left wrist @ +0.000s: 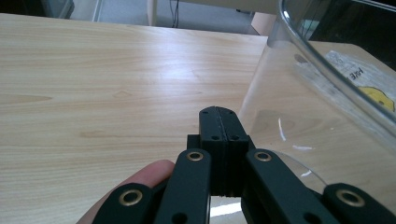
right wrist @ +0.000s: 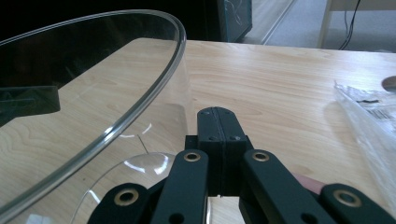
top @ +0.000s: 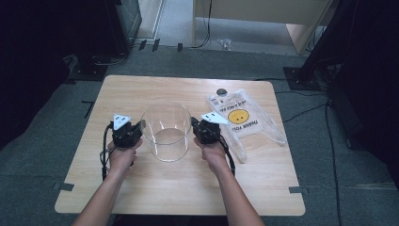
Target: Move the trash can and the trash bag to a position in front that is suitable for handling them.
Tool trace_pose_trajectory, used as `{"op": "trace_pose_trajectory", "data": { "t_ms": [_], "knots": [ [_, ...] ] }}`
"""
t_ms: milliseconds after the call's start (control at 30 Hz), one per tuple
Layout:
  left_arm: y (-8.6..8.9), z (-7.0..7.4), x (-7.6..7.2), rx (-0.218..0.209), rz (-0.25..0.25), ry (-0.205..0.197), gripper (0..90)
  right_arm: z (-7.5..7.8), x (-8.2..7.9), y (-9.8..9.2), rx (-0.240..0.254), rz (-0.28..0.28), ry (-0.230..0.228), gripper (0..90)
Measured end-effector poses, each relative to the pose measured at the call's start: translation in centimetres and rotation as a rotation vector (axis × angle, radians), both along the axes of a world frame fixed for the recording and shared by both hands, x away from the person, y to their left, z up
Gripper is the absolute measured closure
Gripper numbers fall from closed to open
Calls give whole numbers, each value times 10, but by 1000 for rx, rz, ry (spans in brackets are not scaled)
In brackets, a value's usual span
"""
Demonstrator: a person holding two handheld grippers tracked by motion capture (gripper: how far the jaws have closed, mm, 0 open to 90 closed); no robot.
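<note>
Evidently clear cylindrical container (top: 165, 132) stood upright mid-table (top: 141, 188), flanked by left gripper (top: 139, 126) and right gripper (top: 193, 125), jaws of both pressed together, nothing clamped. Judged rigid, smooth, slippery, crackable; best squeezed between both sides or taken by rim.

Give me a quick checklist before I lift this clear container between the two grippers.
1. Left gripper shut: ok, jaws together with nothing between them.
2. Right gripper shut: ok, same.
3. Grippers flank the clear container, one on each side: ok.
4. Each gripper pressing the container wall: cannot tell.
5. Container upright on the table: ok.
6. Plastic bag clear of the container: ok, it lies apart, beyond the right gripper.
</note>
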State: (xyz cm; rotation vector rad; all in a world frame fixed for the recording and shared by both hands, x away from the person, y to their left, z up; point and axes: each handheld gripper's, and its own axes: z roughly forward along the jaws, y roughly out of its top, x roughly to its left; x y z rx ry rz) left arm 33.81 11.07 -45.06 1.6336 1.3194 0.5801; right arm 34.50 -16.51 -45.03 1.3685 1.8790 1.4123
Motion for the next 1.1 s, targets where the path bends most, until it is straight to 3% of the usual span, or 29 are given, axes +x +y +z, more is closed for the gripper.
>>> {"op": "trace_pose_trajectory", "data": {
  "t_ms": [300,567,667,700,767,833,967,1100],
  "knots": [
    [-10,-1,-18,-19,-12,8,900,1,-25,-12,-33,-14,-14,900],
    [-7,-2,-28,-35,-19,-1,900,2,-32,-12,-50,4,-8,900],
    [2,-4,-28,-64,-22,3,772,4,-35,-11,-94,4,-21,857],
    [6,-5,-29,-73,-26,7,649,5,-37,-16,-101,11,-30,810],
    [17,-6,-31,-70,-11,14,607,6,-38,-19,-111,9,-36,804],
    [29,-9,-33,-59,6,17,486,6,-45,-34,-154,-25,-47,770],
    [53,-23,-36,-25,57,67,385,3,-51,-55,-167,-73,-44,747],
    [75,-40,-41,-4,59,126,292,-4,-60,-85,-172,-131,-29,699]
  ]
}}
